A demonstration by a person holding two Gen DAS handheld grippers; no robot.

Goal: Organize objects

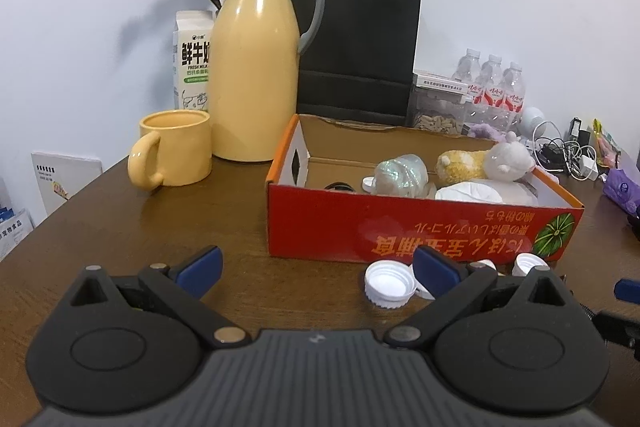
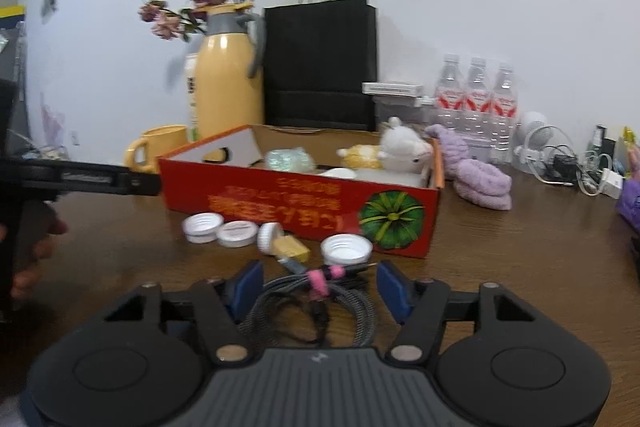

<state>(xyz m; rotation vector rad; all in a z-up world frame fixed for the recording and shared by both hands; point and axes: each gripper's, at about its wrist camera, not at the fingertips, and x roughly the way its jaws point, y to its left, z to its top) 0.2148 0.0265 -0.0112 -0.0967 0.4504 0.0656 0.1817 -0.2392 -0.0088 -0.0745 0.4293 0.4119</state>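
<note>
- Left hand-held gripper (image 1: 318, 273) hovers spread wide over the worktop (image 1: 120, 227), gripping nothing; a white cap (image 1: 388, 284) lies beside its 3 o'clock finger, the red box (image 1: 400, 227) at 12 o'clock.
- Right hand-held gripper (image 2: 320, 285), spread, straddles a coiled cable (image 2: 312, 301); more caps (image 2: 346, 249) lie at 12 o'clock, near the box (image 2: 304, 203).

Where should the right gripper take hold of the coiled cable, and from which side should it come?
Grip the cable across the bundled strands beside the pink tie, coming down from above. The coil lies flat on the table, and there the strands are gathered, so one pinch would likely lift the whole coil. The right gripper already straddles it, open.
</note>
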